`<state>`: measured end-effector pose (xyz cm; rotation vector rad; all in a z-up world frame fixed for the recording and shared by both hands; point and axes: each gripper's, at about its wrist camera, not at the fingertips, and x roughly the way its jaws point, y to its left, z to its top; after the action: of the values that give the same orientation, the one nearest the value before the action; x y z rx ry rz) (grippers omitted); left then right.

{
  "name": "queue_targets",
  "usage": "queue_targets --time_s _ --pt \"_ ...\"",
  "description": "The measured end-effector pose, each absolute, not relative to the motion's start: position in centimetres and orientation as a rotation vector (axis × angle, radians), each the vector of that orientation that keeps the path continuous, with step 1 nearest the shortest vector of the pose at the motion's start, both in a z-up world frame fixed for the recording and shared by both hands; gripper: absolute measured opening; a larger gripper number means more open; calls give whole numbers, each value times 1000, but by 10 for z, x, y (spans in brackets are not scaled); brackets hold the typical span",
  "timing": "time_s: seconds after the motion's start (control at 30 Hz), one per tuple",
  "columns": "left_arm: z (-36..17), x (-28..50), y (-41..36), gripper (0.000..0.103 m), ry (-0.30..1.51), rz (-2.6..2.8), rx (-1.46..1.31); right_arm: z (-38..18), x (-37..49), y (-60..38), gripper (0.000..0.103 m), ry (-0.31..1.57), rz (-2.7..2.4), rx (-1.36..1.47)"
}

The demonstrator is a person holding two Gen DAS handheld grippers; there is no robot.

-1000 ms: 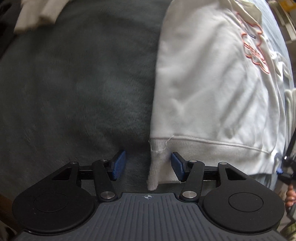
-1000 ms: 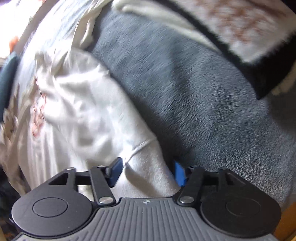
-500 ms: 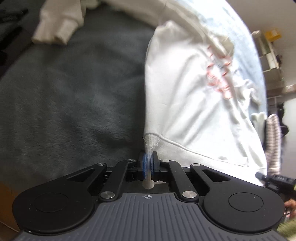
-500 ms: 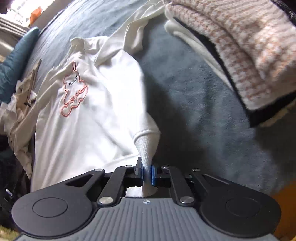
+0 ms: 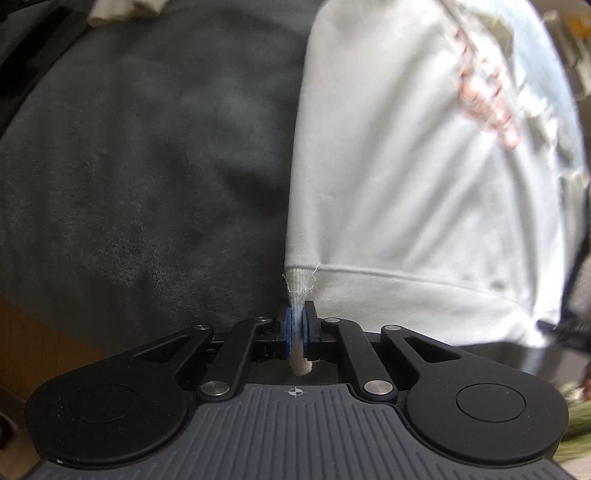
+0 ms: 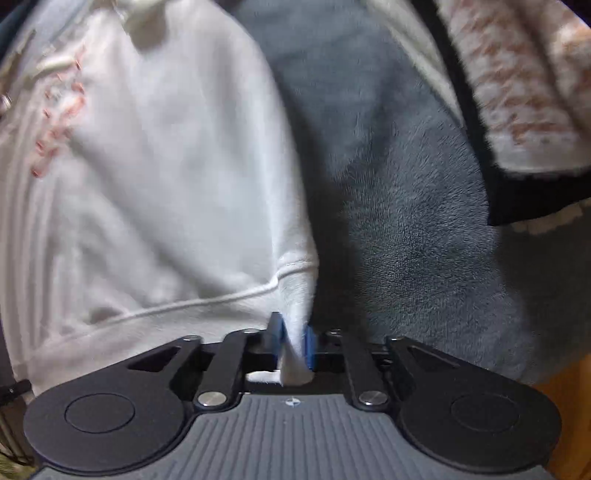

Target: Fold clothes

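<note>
Garment: a white cotton sweatshirt [image 5: 406,177] with a pinkish-red outline print on the chest lies spread on a grey plush blanket [image 5: 129,166]; its ribbed hem [image 5: 424,299] is nearest both cameras, with both bottom corners lifted
Left gripper: the left gripper [image 5: 295,332], black with blue pads, has its fingers pressed together, pinching one frayed corner of the hem; the log reads them as easing apart slightly, yet the cloth looks firmly caught
Right gripper: the right gripper [image 6: 293,339] has the opposite hem corner between its blue pads; its jaws are opening, and both pads seem to touch the bunched cloth, so the hold looks loose
Why held this way: taking both bottom corners lets the person raise the hem evenly, probably to carry it up toward the collar for a fold
Only in the left view: a pale crumpled cloth [image 5: 125,11] at the blanket's far edge, and loose threads at the pinched corner
Only in the right view: a knitted pink-and-cream textile with a dark border [image 6: 517,103] lying on the blanket, near the sweatshirt but apart from it
Blur: both views are smeared, so the print cannot be read
</note>
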<state>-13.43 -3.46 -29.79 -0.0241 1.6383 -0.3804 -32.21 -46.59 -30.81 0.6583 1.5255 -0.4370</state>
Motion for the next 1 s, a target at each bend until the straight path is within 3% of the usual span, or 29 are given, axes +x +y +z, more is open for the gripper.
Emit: queue_targets --time_s 0.03,0.07,0.17,0.43,0.57,0.77,0.8,0.93,1.0 --pt "-304 -134 -38 8 1653 -378 32 -310 -320 -466 46 1552 -437 621" --pt "-305 -132 -39 10 1657 -368 64 -308 -318 -467 51 1567 -432 581" --pt "-290 -125 -30 26 1651 -328 57 -278 -316 -470 53 1540 -427 452" --pt "-245 -72 -64 36 1400 -326 66 -205 -217 -501 53 1105 -322 328" --pt "-254 -23 -134 36 1271 -448 38 -230 -124 -488 53 1003 -120 74" --pt "-273 33 -240 37 1129 -606 33 -302 -45 -438 53 1057 62 -368" --pt "-277 29 -251 37 1104 -618 40 -312 -37 -437 51 1077 85 -410" --pt "-303 13 -280 38 1028 -652 86 -322 -28 -453 10 1114 85 -465" --pt "-314 12 -283 38 1029 -653 111 -313 -24 -475 10 1102 -14 -426"
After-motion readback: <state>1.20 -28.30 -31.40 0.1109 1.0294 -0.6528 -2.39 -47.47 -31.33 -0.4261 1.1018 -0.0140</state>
